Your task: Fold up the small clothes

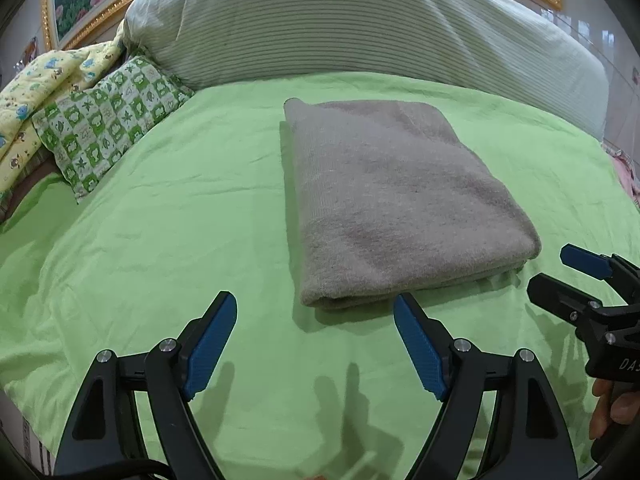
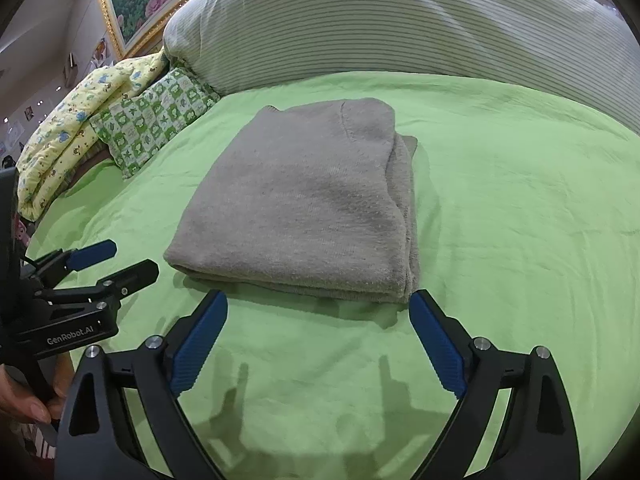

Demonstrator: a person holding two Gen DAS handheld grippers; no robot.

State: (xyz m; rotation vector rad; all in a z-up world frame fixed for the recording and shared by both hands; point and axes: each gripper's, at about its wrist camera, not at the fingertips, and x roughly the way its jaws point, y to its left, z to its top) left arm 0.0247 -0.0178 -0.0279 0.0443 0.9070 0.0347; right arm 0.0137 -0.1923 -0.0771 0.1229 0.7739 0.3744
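A grey knit garment [image 1: 396, 200] lies folded into a neat rectangle on the green sheet [image 1: 160, 240]; it also shows in the right wrist view [image 2: 308, 204]. My left gripper [image 1: 316, 312] is open and empty, hovering just short of the garment's near edge. My right gripper [image 2: 318, 312] is open and empty, also just short of the near edge. Each gripper shows in the other's view: the right one at the right edge of the left wrist view [image 1: 560, 272], the left one at the left edge of the right wrist view [image 2: 120, 260].
A large striped pillow [image 1: 360, 20] lies along the back of the bed. A green patterned pillow [image 1: 104, 120] and a yellow printed quilt [image 1: 36, 92] sit at the back left. A gold-framed picture [image 2: 136, 0] hangs behind.
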